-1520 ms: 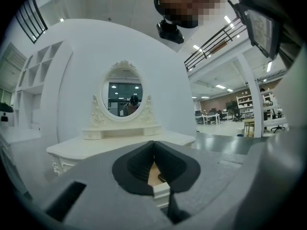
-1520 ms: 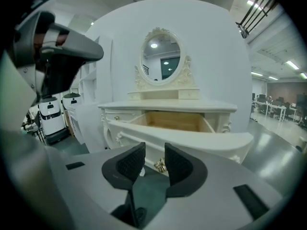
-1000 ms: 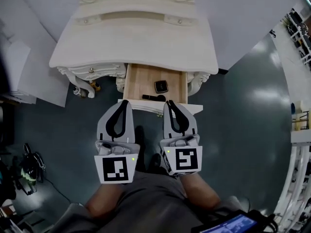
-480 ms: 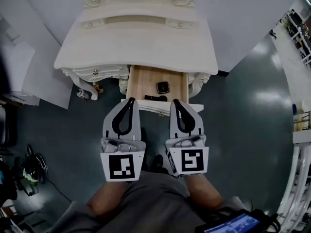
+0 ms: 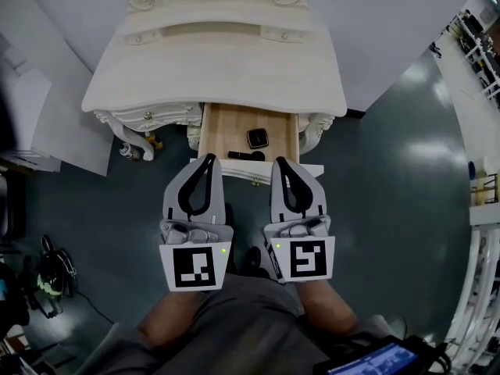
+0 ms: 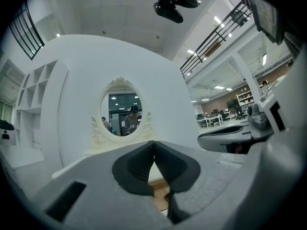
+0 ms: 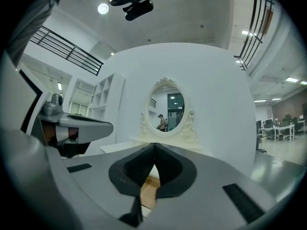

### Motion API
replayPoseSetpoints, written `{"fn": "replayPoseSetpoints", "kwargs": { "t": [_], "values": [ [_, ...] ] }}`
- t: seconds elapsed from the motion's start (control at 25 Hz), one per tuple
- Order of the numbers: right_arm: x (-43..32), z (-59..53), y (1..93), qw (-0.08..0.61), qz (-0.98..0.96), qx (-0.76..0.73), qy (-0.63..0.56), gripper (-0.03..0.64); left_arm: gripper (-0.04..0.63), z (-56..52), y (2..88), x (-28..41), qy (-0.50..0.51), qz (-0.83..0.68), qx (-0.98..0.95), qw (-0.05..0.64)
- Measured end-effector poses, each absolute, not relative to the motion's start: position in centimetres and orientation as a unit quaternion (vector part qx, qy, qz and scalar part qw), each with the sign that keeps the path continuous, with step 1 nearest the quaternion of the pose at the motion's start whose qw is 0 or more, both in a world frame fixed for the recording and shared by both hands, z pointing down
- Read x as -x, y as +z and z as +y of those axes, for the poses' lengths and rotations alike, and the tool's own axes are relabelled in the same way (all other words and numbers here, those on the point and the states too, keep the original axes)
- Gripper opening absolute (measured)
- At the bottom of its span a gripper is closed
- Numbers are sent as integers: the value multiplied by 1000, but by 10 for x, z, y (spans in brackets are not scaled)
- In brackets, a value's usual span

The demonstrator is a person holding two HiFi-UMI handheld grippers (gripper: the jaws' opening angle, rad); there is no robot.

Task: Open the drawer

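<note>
The cream dressing table point(image 5: 211, 69) has its middle drawer point(image 5: 234, 127) pulled out, with the wooden bottom showing. In the drawer lie a black square thing point(image 5: 258, 138) and a black elongated thing point(image 5: 246, 155). My left gripper point(image 5: 207, 159) and right gripper point(image 5: 279, 162) hang side by side just before the drawer's white front point(image 5: 258, 176), both shut and empty. In the left gripper view the left gripper point(image 6: 153, 143) has its jaws meeting at the tip. The right gripper view shows the right gripper point(image 7: 154, 145) the same way. Both point level at the oval mirror point(image 6: 121, 114).
Dark green floor surrounds the table. White panels point(image 5: 47, 123) lean at the left and cables point(image 5: 39, 280) lie on the floor below them. Shelving point(image 5: 484, 209) stands at the far right. The person's legs point(image 5: 242, 326) are at the bottom edge.
Both grippers have come up slightly toward the head camera and the view has shifted a little. The drawer stays pulled out with the same things in it.
</note>
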State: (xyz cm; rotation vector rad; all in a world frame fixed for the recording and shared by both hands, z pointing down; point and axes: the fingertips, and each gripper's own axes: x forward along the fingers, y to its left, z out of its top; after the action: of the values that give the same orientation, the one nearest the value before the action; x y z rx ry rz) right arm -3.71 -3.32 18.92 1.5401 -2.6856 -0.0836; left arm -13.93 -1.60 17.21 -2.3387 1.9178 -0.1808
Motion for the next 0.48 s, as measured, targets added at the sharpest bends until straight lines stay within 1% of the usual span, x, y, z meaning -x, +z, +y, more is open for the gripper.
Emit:
{"fn": "replayPoseSetpoints", "kwargs": {
  "t": [0.48],
  "values": [
    [32,-40,195,21,-863,-504,-23,12,15,-22,178,136,-68,628,773,55]
  ]
}}
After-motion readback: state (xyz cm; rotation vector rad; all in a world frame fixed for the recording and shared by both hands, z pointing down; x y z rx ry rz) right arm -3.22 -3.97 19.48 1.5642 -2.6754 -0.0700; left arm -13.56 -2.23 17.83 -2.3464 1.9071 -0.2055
